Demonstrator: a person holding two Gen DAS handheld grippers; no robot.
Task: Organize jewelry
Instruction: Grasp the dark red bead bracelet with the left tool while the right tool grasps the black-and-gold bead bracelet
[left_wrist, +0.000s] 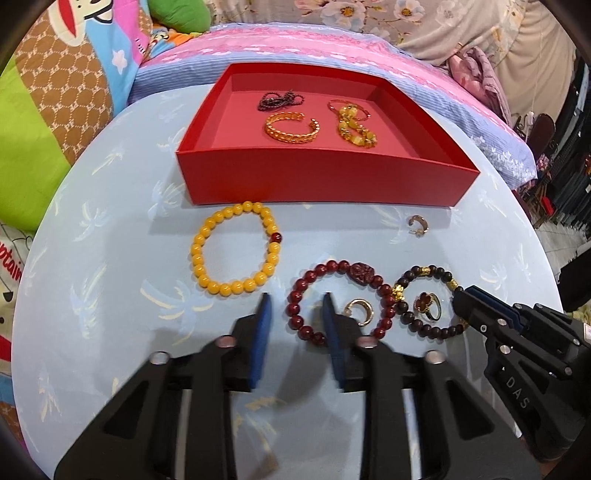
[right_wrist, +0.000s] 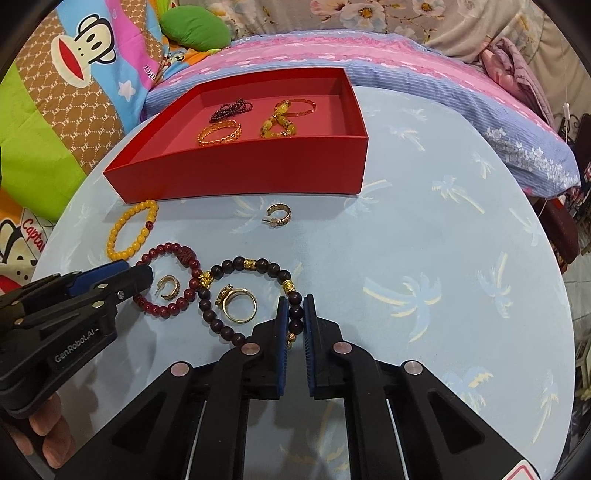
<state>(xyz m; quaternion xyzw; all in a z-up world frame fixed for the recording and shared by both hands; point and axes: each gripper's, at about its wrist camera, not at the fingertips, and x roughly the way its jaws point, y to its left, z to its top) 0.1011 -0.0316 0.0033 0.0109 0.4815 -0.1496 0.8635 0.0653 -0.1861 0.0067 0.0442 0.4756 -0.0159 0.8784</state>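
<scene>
- Palm-print tablecloth (right_wrist: 424, 258) carries a red box (right_wrist: 258, 177) and loose bracelets.
- Right gripper (right_wrist: 295, 314) clamps the dark beaded bracelet (right_wrist: 236, 266).
- Left gripper (left_wrist: 295, 314) hangs released over the red beaded bracelet (left_wrist: 332, 266).

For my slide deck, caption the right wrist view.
Right gripper closing around dark bead bracelet near red box.
</scene>
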